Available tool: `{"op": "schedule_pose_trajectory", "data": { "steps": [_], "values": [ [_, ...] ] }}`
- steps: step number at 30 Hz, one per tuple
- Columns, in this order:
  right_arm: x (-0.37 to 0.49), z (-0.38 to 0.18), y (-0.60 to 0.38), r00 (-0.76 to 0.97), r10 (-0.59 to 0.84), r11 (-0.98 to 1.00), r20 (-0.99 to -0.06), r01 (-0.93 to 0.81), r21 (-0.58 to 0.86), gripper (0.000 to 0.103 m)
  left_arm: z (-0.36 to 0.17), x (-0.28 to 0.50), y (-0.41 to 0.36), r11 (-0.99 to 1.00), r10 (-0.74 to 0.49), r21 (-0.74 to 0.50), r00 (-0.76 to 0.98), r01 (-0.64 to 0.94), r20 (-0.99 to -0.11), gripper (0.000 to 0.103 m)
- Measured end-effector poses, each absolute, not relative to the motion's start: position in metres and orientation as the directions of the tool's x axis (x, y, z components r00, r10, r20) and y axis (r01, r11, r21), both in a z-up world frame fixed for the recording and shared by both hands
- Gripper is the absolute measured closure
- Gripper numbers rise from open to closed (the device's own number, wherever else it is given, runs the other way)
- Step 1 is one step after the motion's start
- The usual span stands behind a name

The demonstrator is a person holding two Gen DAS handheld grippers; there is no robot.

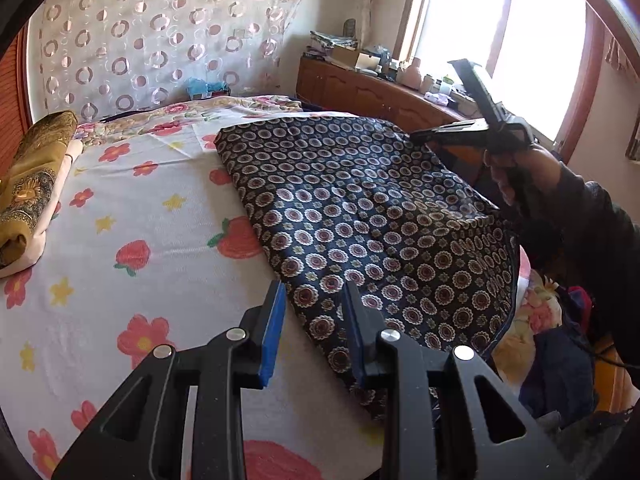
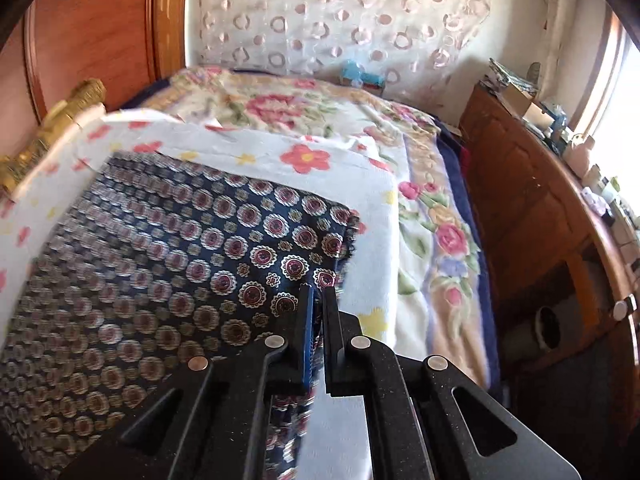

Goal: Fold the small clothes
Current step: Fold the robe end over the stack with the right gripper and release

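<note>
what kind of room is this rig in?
A home bedroom, most likely: a bed with a flowered sheet, a carved wooden headboard, and a cluttered wooden cabinet under the window.

I'm in a home bedroom: bed (image 1: pixel 132 216) w/ flowered sheet, wooden headboard (image 2: pixel 100 32) behind it, circle-print curtain (image 1: pixel 160 28) on the wall, sunlit window (image 1: pixel 500 28), low wood cabinet (image 1: pixel 372 92) cluttered w/ boxes & bottles.

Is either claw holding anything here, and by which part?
The right claw pinches the dark patterned cloth at its right edge, near the far corner. The left claw is open, holding nothing.
</note>
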State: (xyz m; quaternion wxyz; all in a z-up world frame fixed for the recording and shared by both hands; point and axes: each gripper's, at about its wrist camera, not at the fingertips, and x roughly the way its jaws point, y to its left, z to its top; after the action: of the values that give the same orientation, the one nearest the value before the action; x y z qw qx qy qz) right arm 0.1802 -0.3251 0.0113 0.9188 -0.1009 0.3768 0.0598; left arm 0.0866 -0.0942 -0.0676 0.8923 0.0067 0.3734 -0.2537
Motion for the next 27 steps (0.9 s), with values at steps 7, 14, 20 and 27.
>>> {"op": "schedule_pose_trajectory", "data": {
  "steps": [7, 14, 20, 27],
  "values": [
    [0.097, 0.016, -0.319, 0.774, 0.099, 0.973, -0.625, -0.207, -0.103, 0.061, -0.077, 0.079, -0.098, 0.868, -0.444, -0.175, 0.568, 0.464, -0.693, 0.073],
    [0.011, -0.001, -0.325, 0.786, 0.146, 0.978, -0.601, -0.206, -0.032, 0.061, -0.086, 0.057, -0.102, 0.854, -0.452, -0.173, 0.534, 0.491, -0.714, 0.073],
    [-0.020, -0.031, -0.333, 0.752, 0.065, 0.988, -0.656, -0.139, -0.060, 0.061, -0.095, 0.051, -0.105, 0.848, -0.454, -0.184, 0.502, 0.497, -0.736, 0.073],
    [-0.029, -0.052, -0.346, 0.710, 0.059, 0.997, -0.701, -0.083, 0.000, 0.061, -0.096, 0.048, -0.107, 0.848, -0.455, -0.186, 0.500, 0.497, -0.737, 0.073]
  ]
}}
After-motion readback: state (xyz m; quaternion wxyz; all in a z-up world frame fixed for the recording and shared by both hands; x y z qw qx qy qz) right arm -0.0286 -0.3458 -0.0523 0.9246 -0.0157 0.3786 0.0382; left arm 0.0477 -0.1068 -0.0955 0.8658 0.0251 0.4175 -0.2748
